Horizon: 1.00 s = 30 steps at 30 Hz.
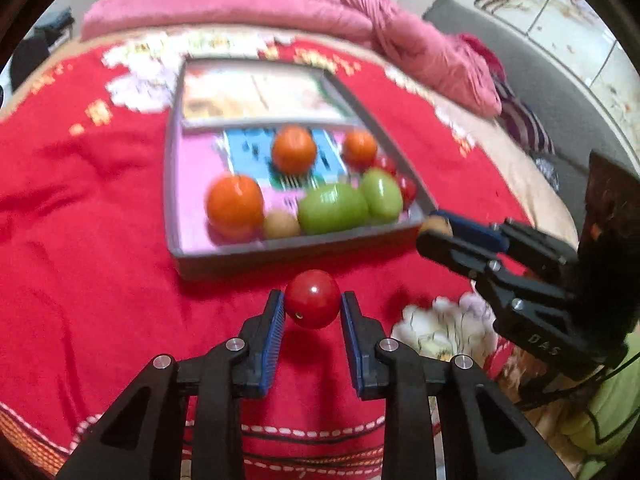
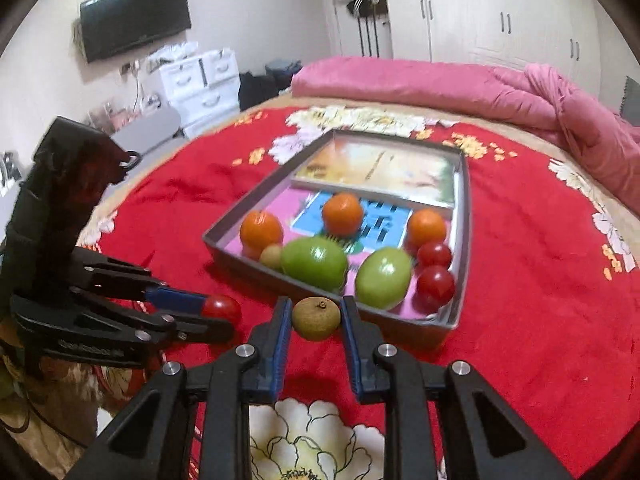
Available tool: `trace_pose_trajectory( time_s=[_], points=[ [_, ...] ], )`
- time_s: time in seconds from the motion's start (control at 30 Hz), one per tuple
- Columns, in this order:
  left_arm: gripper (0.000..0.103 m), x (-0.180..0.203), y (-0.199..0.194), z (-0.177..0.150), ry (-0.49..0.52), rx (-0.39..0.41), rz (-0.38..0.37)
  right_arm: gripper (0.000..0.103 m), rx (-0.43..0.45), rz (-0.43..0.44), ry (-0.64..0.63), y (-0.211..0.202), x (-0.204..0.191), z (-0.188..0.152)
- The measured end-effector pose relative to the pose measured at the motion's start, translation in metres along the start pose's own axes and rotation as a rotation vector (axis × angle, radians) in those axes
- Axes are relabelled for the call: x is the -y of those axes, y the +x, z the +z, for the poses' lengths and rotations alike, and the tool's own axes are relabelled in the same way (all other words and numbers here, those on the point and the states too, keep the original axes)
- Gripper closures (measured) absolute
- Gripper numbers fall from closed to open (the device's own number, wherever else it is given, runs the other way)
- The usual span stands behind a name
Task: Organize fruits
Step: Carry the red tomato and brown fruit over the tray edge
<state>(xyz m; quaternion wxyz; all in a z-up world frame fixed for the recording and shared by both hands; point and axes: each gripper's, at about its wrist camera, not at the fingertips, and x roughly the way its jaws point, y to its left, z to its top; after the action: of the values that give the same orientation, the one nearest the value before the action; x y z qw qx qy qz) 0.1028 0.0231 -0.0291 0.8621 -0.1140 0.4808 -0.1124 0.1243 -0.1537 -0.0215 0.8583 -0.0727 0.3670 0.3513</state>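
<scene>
Fruits (image 2: 314,262): round, smooth, glossy

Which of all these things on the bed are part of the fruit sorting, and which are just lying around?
Part of the job:
- red tomato in left gripper
- brown longan in right gripper
- grey tray
- oranges
- green fruits

Just there:
- pink quilt
- television
- white drawers

Right gripper (image 2: 316,316) clamped on a brown-green longan (image 2: 316,318), pads touching both sides, just in front of the tray (image 2: 464,216). Left gripper (image 2: 224,316) at left grips a cherry tomato (image 2: 222,307). Tray front section holds three oranges (image 2: 343,214), two green fruits (image 2: 314,262), two cherry tomatoes, one longan. Red floral blanket (image 2: 520,300) underneath.
</scene>
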Motion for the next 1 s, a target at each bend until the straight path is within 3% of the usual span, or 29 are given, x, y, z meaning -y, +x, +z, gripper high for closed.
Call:
trace_pose_trajectory(
  time_s=[0.1,0.47,1.0],
  points=[
    [0.074,-0.006,-0.010,0.008,-0.021,0.051,0.011,0.078,0.011,-0.017,0.016,-0.002,0.007,0.003],
    [0.074,-0.032,-0.014,0.022,-0.049,0.104,0.112,0.078,0.050,-0.067,0.063,-0.008,0.024,0.008],
    [0.074,-0.042,0.004,0.030,-0.037,0.094,0.173,0.078,0.071,-0.164,0.117,-0.006,0.053,0.015]
  ],
)
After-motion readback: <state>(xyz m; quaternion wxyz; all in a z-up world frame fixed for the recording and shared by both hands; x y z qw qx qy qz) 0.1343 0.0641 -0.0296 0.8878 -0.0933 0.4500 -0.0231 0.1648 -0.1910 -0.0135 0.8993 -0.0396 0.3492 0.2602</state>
